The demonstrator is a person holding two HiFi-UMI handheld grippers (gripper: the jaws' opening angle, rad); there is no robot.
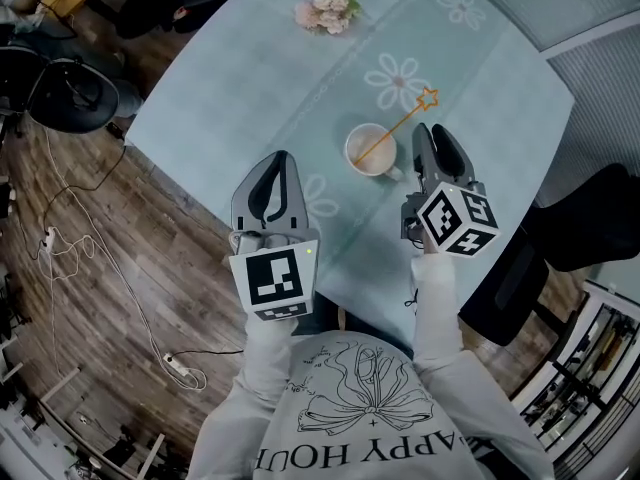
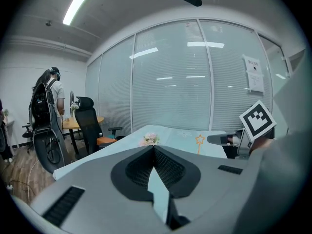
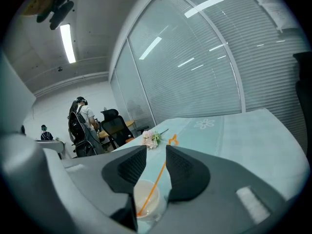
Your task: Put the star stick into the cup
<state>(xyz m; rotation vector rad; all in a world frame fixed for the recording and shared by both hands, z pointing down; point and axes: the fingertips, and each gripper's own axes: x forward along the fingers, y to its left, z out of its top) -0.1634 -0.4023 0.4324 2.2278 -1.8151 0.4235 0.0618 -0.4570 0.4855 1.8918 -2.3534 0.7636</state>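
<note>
Your right gripper [image 3: 156,149] has its jaws wide apart and holds nothing. When you look along them, the star stick [image 3: 154,183] shows in the gap, but the pads do not touch it. The star stick stands in the cup [image 1: 368,151]. Its low end is inside, and its star end leans out over the rim, away from you. The cup sits on the pale blue table [image 1: 240,88], just beside the right gripper's jaws.

Your left gripper [image 1: 279,158] has its jaw tips pressed together with nothing between them. It is apart from the cup.

A small bunch of pink flowers [image 1: 327,12] lies at the far side of the table. Your shirt [image 1: 400,438] shows the letters "APPY HOU". A paper sheet [image 2: 254,73] hangs on the glass wall, but its print is too small to read.
</note>
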